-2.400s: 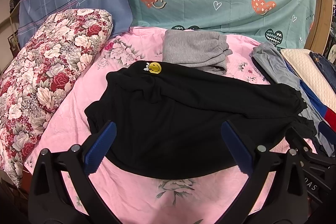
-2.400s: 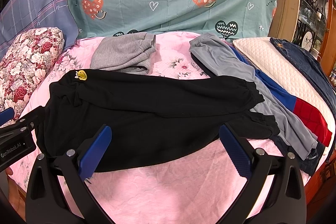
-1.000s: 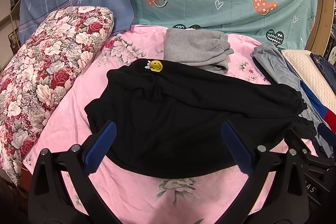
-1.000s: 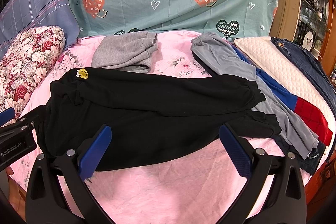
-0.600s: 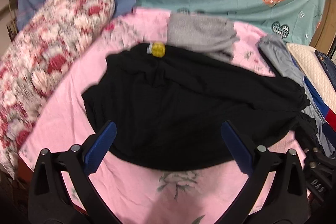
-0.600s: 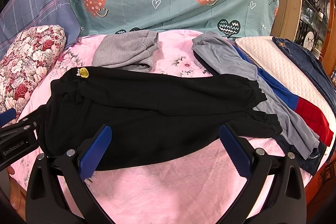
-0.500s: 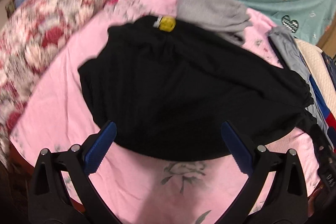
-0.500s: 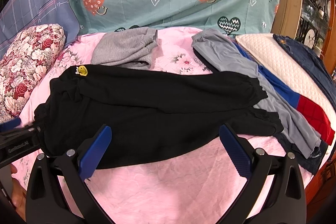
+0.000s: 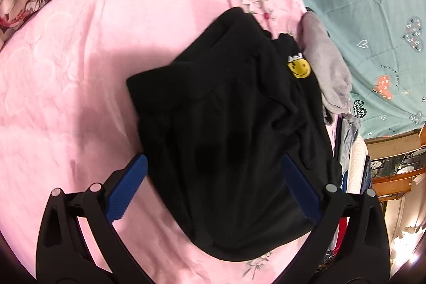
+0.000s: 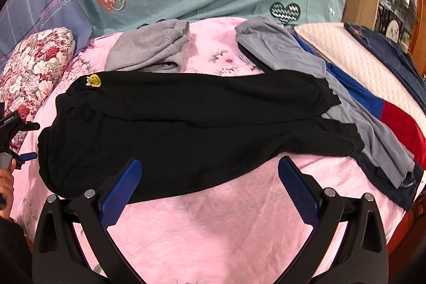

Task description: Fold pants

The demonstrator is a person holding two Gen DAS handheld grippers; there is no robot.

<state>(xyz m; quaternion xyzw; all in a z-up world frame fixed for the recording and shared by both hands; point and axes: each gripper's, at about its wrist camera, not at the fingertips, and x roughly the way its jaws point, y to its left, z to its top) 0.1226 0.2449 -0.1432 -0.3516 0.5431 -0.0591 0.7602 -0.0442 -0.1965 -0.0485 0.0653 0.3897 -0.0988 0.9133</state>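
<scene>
Black pants (image 10: 197,124) are lying spread across the pink quilted bedspread (image 10: 226,217), waistband toward the floral pillow (image 10: 32,65), legs reaching toward a pile of grey, blue and red garments (image 10: 354,97). A yellow smiley patch (image 10: 95,80) is showing near the waistband, and a folded grey garment (image 10: 151,49) is sitting just behind the pants. Left gripper (image 9: 213,188) is hovering over the waist end with its blue fingers spread wide, holding nothing. Right gripper (image 10: 213,185) is hanging at the near edge, likewise gaping and empty.
</scene>
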